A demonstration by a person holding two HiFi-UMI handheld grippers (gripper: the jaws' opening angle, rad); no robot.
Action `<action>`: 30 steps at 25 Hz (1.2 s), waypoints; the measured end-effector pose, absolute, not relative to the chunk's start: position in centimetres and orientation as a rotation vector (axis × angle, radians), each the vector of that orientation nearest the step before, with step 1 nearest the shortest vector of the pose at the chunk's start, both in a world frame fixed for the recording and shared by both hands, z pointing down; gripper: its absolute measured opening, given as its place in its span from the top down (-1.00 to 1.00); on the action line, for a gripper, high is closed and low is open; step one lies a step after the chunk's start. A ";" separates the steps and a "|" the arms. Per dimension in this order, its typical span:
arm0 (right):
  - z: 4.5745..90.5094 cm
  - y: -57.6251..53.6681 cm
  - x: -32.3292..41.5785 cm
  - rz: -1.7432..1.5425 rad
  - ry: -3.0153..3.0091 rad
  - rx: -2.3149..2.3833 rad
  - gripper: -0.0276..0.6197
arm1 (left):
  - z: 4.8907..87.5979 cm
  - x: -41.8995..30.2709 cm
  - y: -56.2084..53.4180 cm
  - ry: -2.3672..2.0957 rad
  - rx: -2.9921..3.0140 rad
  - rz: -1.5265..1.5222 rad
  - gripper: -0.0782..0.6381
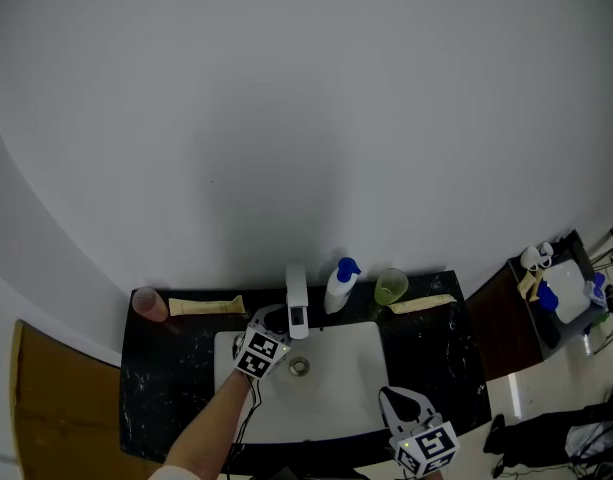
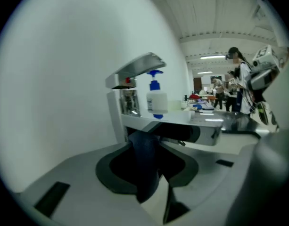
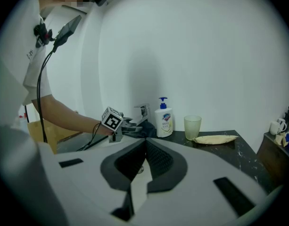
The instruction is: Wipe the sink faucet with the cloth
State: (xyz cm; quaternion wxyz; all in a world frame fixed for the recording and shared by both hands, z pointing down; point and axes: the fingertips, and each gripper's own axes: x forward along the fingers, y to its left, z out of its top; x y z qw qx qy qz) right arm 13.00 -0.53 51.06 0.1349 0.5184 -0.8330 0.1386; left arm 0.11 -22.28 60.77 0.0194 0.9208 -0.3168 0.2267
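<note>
A white wall (image 1: 286, 118) is being faced, with a black counter (image 1: 156, 388) running along it and a white sink (image 1: 336, 393) set into it. The faucet (image 1: 297, 303) is standing at the sink's back, its spout being aimed from the wall toward the person. A dark cloth (image 2: 144, 168) is being clamped in the left tool (image 1: 269, 322), seemingly touching the faucet directly ahead. The right tool (image 3: 145, 141) is being held closed and empty near the sink's front edge, well apart, so the left is judged nearer for wiping.
</note>
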 end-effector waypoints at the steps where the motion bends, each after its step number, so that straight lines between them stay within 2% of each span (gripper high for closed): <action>1: 51.0 -0.5 13.1 0.400 -2.412 1.506 0.90 | 60.8 -0.6 -22.7 -1.010 2.828 0.694 0.45; 6: 51.4 0.3 14.1 0.418 -2.384 1.534 0.90 | 61.4 -5.1 -23.2 -1.115 2.740 0.723 0.45; 11: 51.4 0.2 13.5 0.416 -2.386 1.522 0.90 | 60.7 -1.2 -20.4 -0.880 2.894 0.740 0.45; 14: 51.0 -0.3 12.7 0.400 -2.408 1.513 0.90 | 60.5 0.2 -21.3 -0.921 2.911 0.714 0.45; 22: 51.0 0.2 12.5 0.404 -2.394 1.512 0.90 | 60.5 -6.1 -23.5 -1.149 2.765 0.739 0.45; 27: 50.6 0.2 11.2 0.391 -2.417 1.503 0.90 | 60.8 -1.7 -20.5 -0.919 2.874 0.744 0.45; 30: 50.0 0.3 10.8 0.377 -2.418 1.502 0.90 | 60.9 0.0 -21.0 -0.927 2.884 0.752 0.45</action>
